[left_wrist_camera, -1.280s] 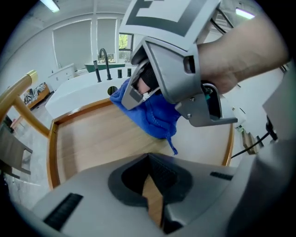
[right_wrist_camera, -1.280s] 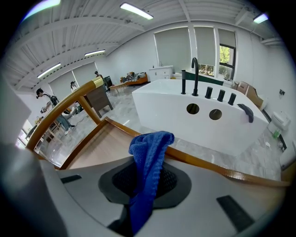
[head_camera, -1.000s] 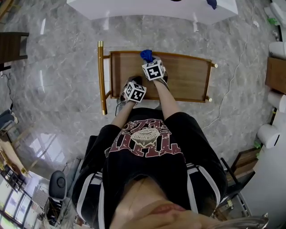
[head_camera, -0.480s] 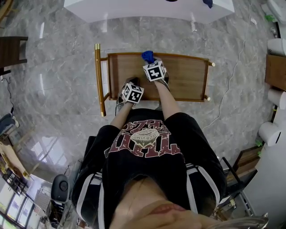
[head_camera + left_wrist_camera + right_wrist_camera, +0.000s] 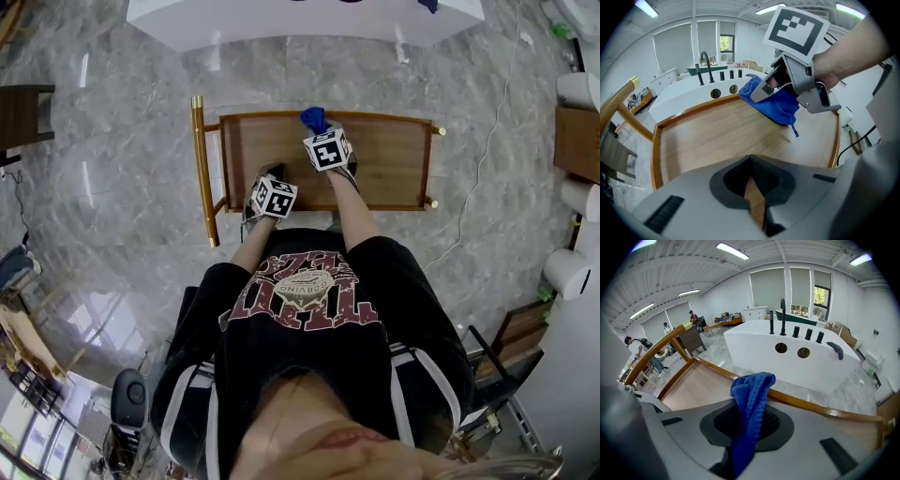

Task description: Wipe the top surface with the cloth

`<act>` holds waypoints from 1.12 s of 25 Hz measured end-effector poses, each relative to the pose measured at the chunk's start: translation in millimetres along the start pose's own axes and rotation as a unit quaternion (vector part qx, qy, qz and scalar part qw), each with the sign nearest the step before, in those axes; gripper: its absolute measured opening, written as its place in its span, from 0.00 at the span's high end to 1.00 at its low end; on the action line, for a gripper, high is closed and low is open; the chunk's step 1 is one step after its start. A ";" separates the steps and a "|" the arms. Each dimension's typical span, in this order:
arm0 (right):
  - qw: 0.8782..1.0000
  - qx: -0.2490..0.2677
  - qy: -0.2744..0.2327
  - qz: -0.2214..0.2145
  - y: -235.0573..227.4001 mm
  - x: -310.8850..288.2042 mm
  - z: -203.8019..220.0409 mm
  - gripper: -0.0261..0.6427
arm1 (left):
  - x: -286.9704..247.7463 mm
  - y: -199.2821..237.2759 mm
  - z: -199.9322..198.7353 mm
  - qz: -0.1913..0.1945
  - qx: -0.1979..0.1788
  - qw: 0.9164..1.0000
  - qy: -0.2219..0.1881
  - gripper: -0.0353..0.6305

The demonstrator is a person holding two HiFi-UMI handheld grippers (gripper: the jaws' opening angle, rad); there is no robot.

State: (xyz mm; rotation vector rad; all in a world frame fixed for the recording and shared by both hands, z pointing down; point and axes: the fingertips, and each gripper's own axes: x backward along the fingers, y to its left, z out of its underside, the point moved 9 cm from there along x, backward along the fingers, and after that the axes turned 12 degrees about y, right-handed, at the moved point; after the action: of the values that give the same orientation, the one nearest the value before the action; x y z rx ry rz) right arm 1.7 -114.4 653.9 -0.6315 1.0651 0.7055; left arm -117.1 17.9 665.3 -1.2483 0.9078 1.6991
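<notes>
Blue cloth (image 5: 749,399) is clamped between the fingers of my right gripper (image 5: 747,441), bunched at the top centre of the head view, by the far rim of the wooden top surface (image 5: 394,159). My left gripper (image 5: 754,206) sits lower left there, fingers almost together on nothing. Dragged like this, the wad could snag the raised rim and pull free
</notes>
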 end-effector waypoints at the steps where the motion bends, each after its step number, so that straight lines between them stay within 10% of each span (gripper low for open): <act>1: 1.000 -0.002 0.001 0.001 -1.8 0.6 0.7 0.86 | 0.0 -0.1 0.4 -0.002 -0.001 1.000 -0.001 0.87; 28: 0.999 -0.034 0.008 0.040 -58.4 21.0 33.1 0.86 | -0.2 -2.3 1.4 -0.015 -0.009 1.000 0.003 0.87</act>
State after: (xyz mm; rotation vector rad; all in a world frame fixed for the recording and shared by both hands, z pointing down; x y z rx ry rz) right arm 71.6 -121.5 653.4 -0.6559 1.0893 0.8095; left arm -115.5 20.0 665.6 -1.2721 0.8750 1.6842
